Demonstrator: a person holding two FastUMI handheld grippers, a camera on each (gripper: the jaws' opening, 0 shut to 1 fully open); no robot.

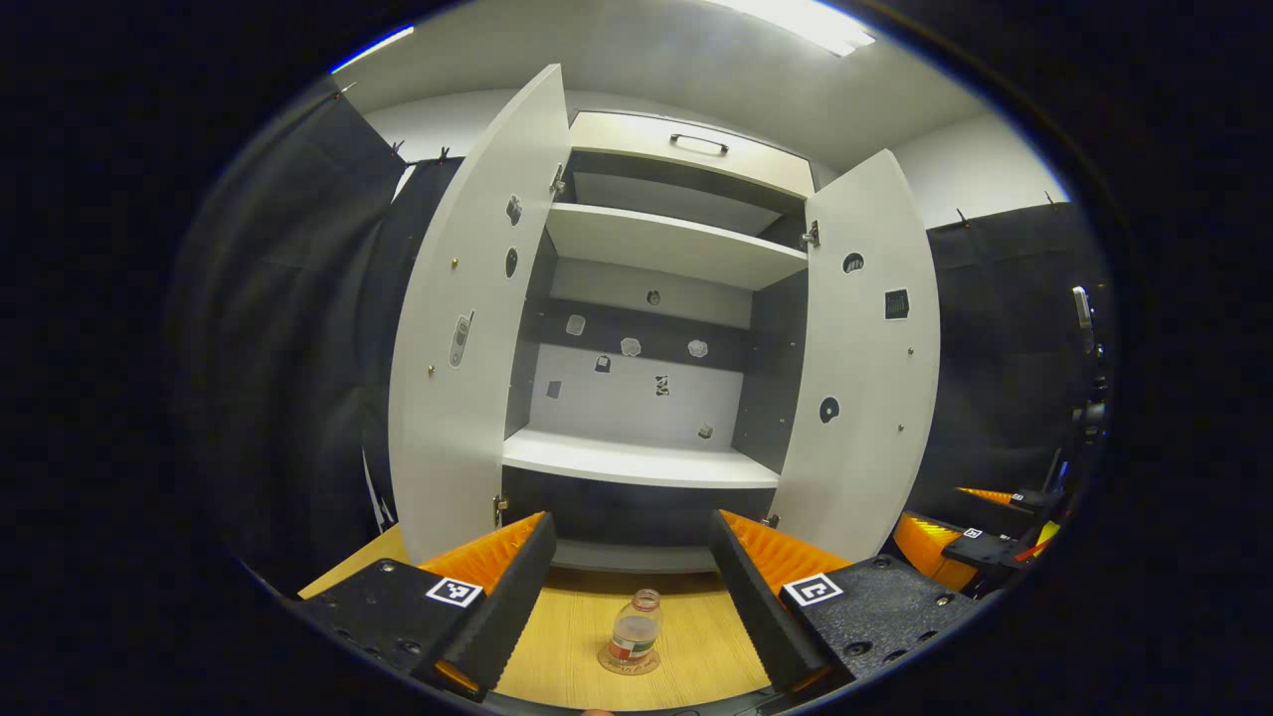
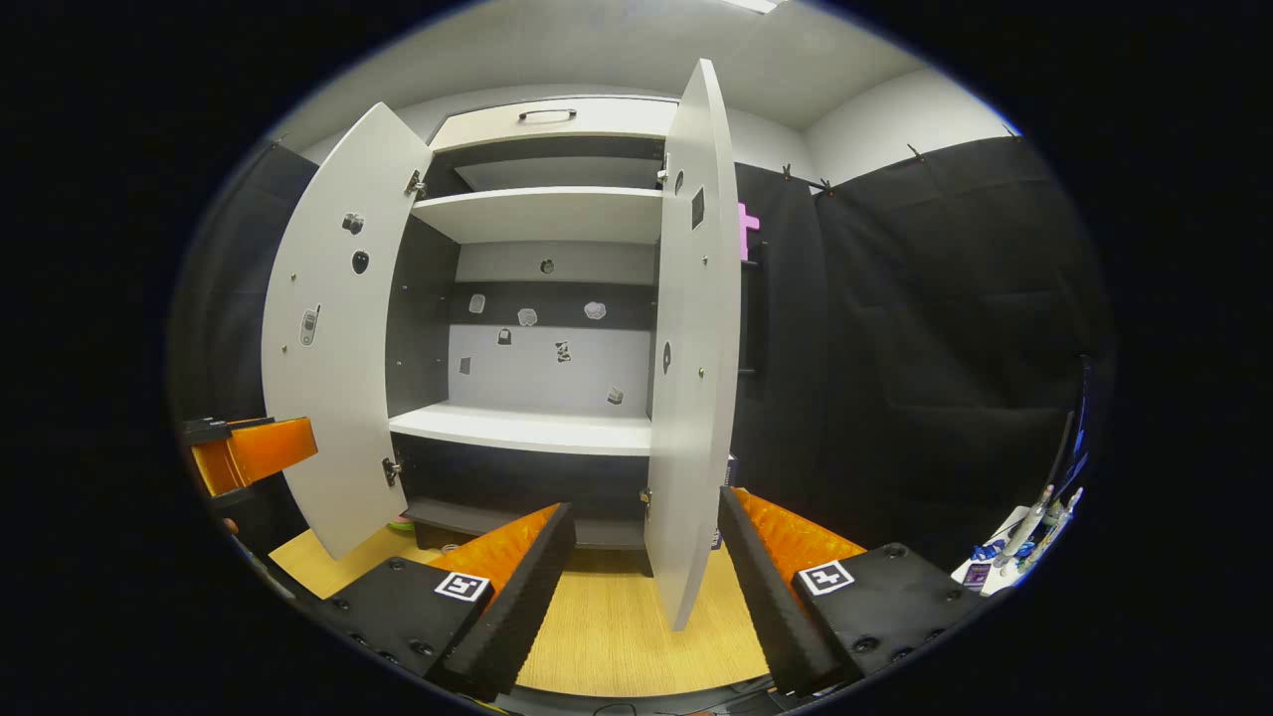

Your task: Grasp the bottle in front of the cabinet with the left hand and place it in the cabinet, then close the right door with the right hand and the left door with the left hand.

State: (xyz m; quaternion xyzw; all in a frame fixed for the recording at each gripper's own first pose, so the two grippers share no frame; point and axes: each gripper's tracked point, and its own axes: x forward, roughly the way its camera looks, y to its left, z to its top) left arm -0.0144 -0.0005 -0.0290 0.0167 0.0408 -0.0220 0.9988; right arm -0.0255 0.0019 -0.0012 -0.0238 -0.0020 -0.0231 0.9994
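Right now the cabinet (image 1: pixel 646 298) is the big thing to look at, and both of its doors stand wide open. In the left gripper view, the bottle (image 1: pixel 636 631) stands upright on the wooden table (image 1: pixel 577 636), just in front of the cabinet and not inside it. The bottle is clear, has a band around it, and sits on a small round mat (image 1: pixel 629 660). The left gripper (image 1: pixel 632 597) is low in front of the cabinet, and its two fingers are spread far apart. The bottle is between the fingers but touches neither one. The left door (image 1: pixel 462 328) swings out on one side of the cabinet and the right door (image 1: pixel 865 358) on the other. Inside the cabinet are white shelves, and small stickers dot the back wall and the doors. In the right gripper view, the right gripper (image 2: pixel 646 587) is also low in front of the cabinet, with its fingers spread wide and nothing held. The thin edge of the right door (image 2: pixel 696 348) points down between those fingers. The left gripper (image 2: pixel 249 452) shows beside the left door (image 2: pixel 333 328), out past the cabinet's side.
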